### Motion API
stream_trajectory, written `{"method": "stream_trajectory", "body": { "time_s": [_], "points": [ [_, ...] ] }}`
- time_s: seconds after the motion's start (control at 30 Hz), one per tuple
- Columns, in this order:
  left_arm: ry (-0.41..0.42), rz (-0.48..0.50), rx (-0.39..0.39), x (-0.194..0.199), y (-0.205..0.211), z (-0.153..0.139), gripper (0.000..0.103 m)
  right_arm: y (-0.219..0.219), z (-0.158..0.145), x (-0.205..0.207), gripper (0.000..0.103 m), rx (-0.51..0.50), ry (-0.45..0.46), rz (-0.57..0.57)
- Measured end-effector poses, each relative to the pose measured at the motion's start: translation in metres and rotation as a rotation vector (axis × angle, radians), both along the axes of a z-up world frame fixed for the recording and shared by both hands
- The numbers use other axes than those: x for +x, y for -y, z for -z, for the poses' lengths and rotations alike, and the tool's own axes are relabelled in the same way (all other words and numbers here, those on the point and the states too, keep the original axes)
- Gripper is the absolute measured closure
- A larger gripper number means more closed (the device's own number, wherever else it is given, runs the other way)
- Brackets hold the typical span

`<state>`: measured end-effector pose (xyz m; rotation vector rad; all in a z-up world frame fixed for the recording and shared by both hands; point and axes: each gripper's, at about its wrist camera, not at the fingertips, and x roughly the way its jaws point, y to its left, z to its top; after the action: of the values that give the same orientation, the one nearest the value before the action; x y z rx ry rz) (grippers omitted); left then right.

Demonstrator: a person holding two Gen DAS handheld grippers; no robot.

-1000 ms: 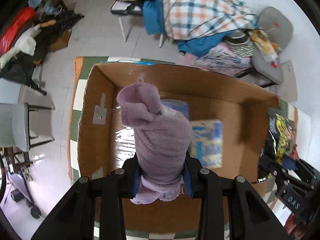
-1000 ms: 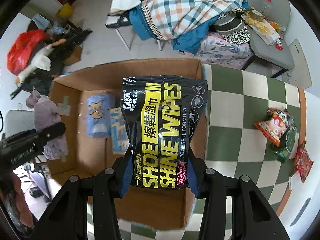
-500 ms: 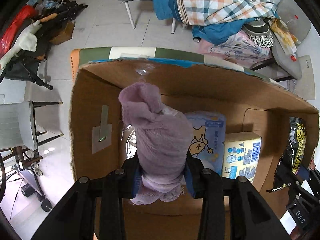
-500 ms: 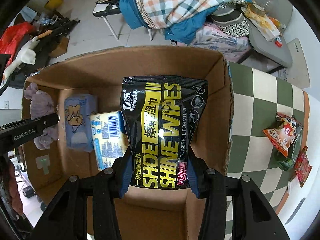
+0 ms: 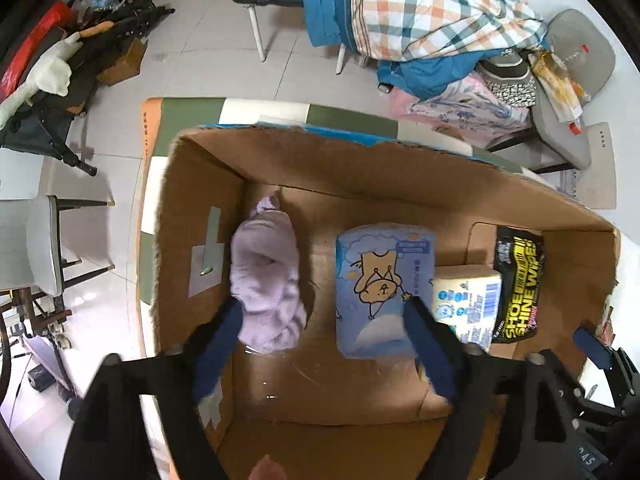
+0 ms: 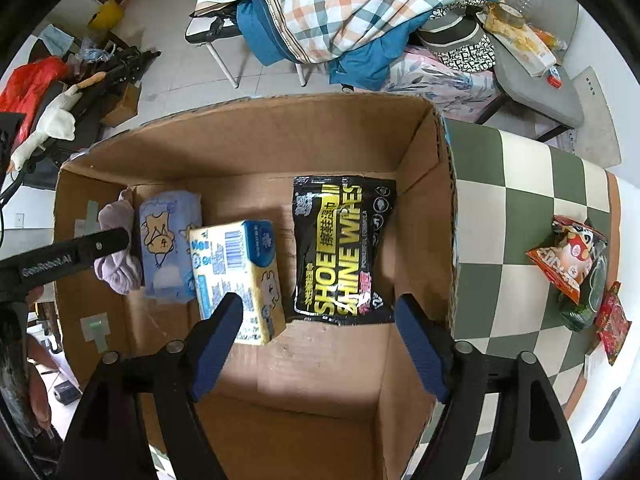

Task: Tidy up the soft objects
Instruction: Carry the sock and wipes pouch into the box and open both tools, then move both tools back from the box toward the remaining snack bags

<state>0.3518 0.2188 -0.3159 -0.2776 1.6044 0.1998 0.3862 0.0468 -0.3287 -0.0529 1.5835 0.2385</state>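
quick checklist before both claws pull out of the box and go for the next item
1. Left claw open, gripping nothing: ok.
2. Right claw open, gripping nothing: ok.
3. Purple cloth bundle lying on the floor of the cardboard box: ok.
4. Shoe wipes pack lying flat in the box: ok.
5. Left claw's finger clear of the bundle: cannot tell, it sits right against the edge.
6. More items waiting: ok, snack packets lie on the checkered table.
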Motion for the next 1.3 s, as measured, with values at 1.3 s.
{"method": "stream_trajectory", "body": {
  "time_s": [1.3],
  "points": [
    [0.385,0.046,0.049,-0.189,0.054,-0.154,0.004,0.034,-0.143,-0.176,0.000,0.065,0.260,-0.035]
  ]
}}
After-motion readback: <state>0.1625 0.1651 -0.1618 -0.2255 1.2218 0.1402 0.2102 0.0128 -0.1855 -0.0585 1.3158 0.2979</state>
